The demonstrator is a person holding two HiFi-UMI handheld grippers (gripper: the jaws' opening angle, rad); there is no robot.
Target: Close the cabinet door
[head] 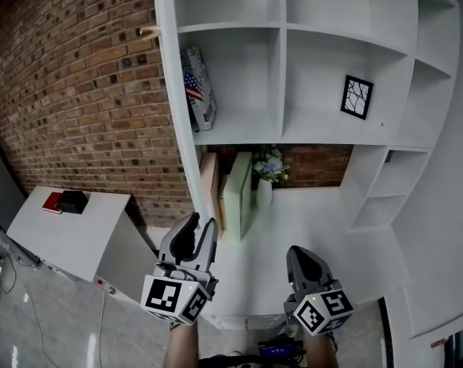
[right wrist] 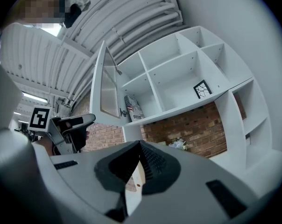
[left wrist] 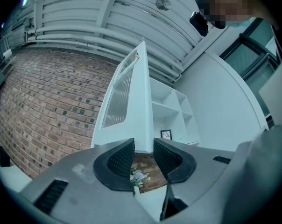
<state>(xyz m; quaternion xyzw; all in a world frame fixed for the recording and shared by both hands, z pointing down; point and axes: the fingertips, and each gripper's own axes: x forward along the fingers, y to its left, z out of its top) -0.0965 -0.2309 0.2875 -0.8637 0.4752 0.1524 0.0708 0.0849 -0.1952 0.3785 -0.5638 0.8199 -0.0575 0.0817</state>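
The white cabinet door (head: pixel 172 90) stands swung out from the white shelf unit (head: pixel 285 67), edge-on to me, with a small brass knob (head: pixel 147 31) on its outer face. From the left gripper view the door (left wrist: pixel 131 101) rises straight ahead, its ribbed glass panel facing left. My left gripper (head: pixel 201 222) is below the door, apart from it, open with nothing between its pads (left wrist: pixel 121 158). My right gripper (head: pixel 302 253) hangs lower right over the counter, jaws shut on nothing. The right gripper view shows the door (right wrist: pixel 106 90) and the left gripper (right wrist: pixel 68 125) beside it.
A flag-printed book (head: pixel 198 90) leans in the compartment behind the door. A framed picture (head: pixel 357 96) sits on the shelf to the right. Flowers in a vase (head: pixel 268 167) and upright boards (head: pixel 235 194) stand on the counter (head: pixel 316 221). Brick wall and a white side table (head: pixel 78 236) lie left.
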